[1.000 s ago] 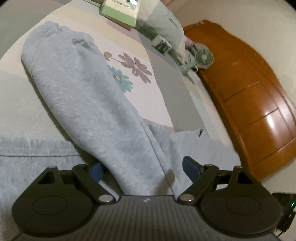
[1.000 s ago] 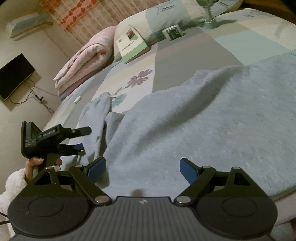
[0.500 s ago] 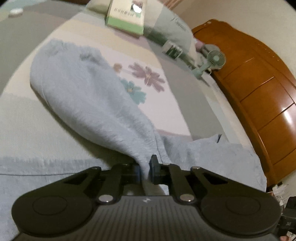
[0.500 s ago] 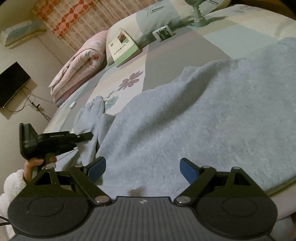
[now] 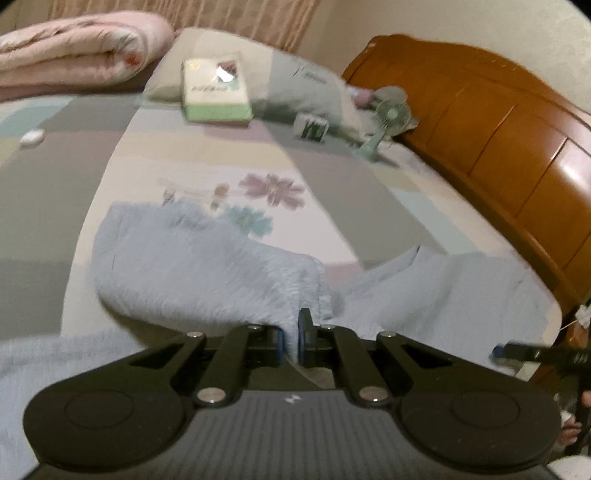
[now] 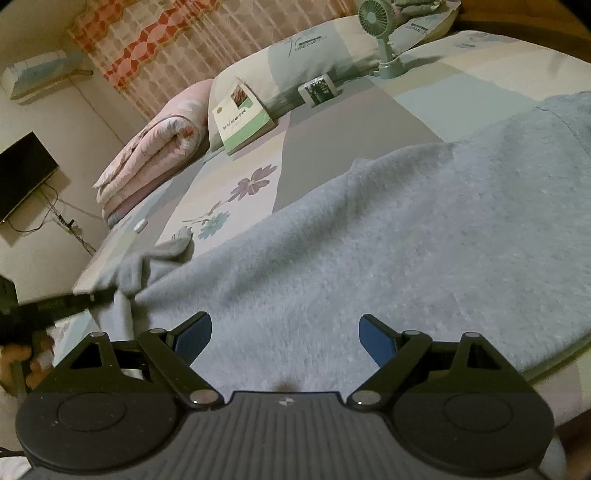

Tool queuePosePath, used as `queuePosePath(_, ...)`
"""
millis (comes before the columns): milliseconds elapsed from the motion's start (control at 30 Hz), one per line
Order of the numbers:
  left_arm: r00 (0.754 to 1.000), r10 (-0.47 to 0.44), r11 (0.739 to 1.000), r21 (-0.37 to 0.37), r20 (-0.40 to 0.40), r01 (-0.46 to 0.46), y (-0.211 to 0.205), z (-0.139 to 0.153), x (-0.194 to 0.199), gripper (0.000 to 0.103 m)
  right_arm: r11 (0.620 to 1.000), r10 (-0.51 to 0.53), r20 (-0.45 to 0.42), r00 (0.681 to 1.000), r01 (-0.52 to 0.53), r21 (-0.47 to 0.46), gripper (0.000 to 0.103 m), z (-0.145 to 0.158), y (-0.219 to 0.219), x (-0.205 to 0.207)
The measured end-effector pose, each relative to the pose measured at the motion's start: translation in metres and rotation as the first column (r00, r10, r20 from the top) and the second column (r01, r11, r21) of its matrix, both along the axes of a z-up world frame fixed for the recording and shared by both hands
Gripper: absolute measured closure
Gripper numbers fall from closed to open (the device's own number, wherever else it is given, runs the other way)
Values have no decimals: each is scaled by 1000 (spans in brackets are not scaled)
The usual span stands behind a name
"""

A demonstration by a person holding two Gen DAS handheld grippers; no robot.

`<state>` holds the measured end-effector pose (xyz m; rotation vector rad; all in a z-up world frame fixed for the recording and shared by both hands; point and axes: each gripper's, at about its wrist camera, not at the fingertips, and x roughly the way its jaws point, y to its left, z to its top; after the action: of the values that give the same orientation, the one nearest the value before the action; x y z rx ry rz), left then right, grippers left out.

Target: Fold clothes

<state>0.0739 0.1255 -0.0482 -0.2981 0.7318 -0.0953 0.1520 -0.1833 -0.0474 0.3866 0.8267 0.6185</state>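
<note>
While the left gripper point(image 5: 291, 341) is pinching the blue garment's sleeve point(image 5: 207, 273) w/ jaws clamped, the right gripper point(image 6: 285, 334) is hovering spread wide over the garment's body point(image 6: 388, 251), gripping nothing.

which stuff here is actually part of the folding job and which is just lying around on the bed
Part of the job:
- light blue sweater, its sleeve pinched in the shut left gripper
- right gripper, open over the sweater

Just lying about:
- book
- small fan
- small box
- pink quilt
- pillow

Both wrist views low, close over bed point(image 5: 332, 192) — facing pillows (shared).
</note>
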Motion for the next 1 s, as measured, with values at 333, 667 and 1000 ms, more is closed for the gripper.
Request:
queuePosePath(333, 991, 19, 999, 43, -134, -13, 4, -39, 2, 84, 999, -32, 18, 999, 32, -11, 13, 3, -8, -5)
queuePosePath(667, 990, 50, 990, 140, -134, -31, 21, -6, -27, 55, 988, -105, 47, 993, 110, -110, 13, 5, -24, -5)
queuePosePath(1000, 999, 25, 963, 271, -36, -14, 0, 29, 1, 50, 975, -103, 22, 994, 105, -195, 12, 5, -36, -18)
